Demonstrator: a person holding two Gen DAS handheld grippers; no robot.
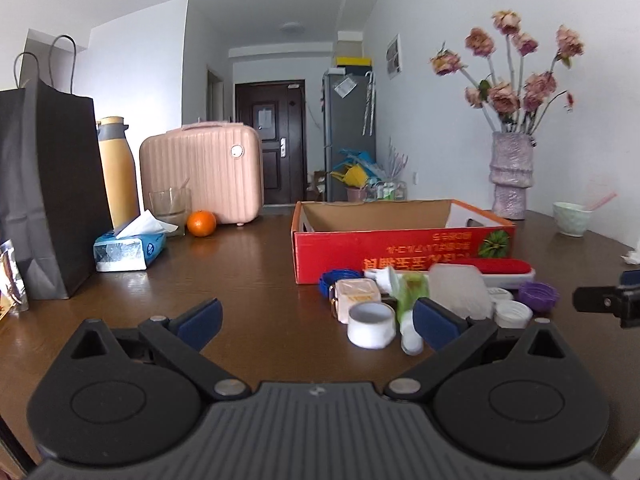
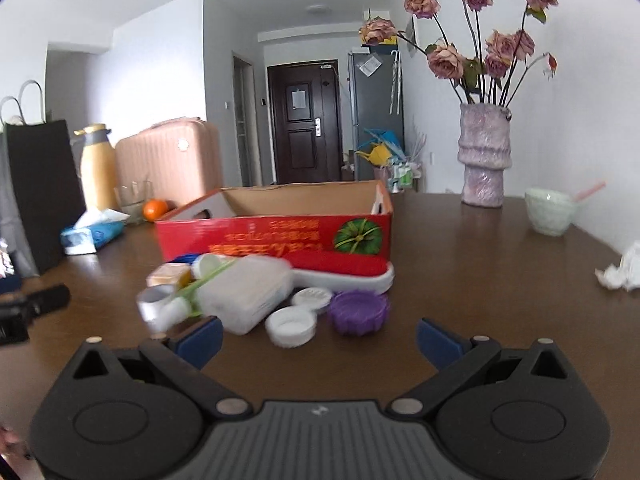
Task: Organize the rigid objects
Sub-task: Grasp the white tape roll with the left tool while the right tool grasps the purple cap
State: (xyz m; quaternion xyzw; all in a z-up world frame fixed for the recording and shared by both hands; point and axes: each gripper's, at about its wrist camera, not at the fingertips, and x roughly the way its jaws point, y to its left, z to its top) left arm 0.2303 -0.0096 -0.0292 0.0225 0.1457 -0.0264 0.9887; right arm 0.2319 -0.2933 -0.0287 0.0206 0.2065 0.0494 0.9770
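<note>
Two grippers, jaws spread, nothing held: we judge sorting not begun.
Ahead of our right gripper (image 2: 318,338) lie caps (image 2: 290,326); next, we pinch one for the box (image 2: 280,236).
Our left gripper (image 1: 316,318) hovers beside the pile.

The red cardboard box (image 1: 404,250) carries yellow Chinese characters printed upside down along its front wall, beside a green pumpkin picture at that wall's right end; the characters are too blurred and inverted to read. Left of the box, the blue tissue pack (image 1: 130,250) shows only an unreadable logo.
</note>
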